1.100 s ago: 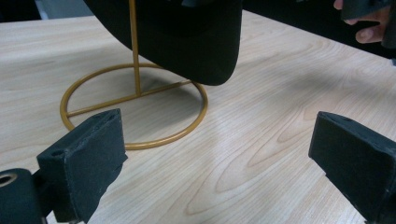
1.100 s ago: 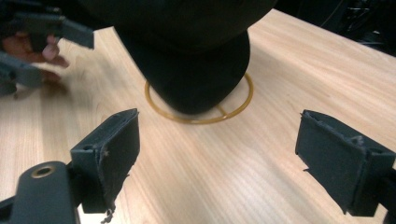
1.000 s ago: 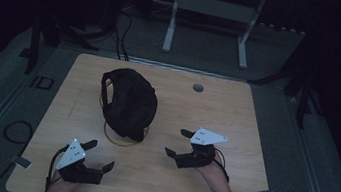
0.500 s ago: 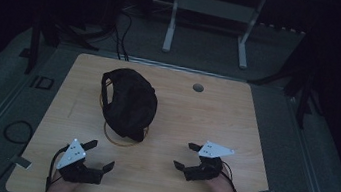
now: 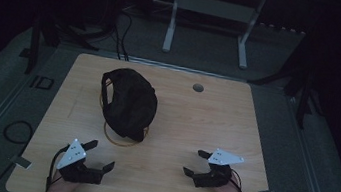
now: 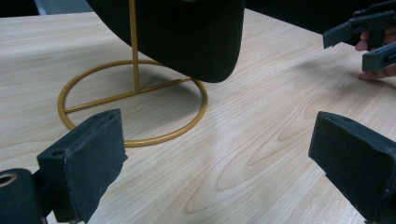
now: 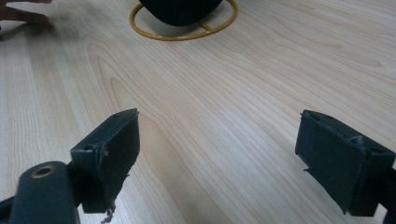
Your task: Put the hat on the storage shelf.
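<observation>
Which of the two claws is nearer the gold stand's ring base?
The left claw: the gold ring base lies just beyond it; the right claw sits farther off.

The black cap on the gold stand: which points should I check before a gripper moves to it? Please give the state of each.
1. Left gripper open: ok, jaws stand wide apart with nothing between them.
2. Right gripper open: ok, jaws wide apart, bare wood between them.
3. Black cap sits on the gold stand: ok, it hangs over the ring base.
4. Stand base flat on the table: ok, the ring lies on the wood.
5. Path from the left gripper to the stand free: ok, bare wood lies between.
6. Which way the cap's brim faces: cannot tell, the cap is too dark.
</observation>
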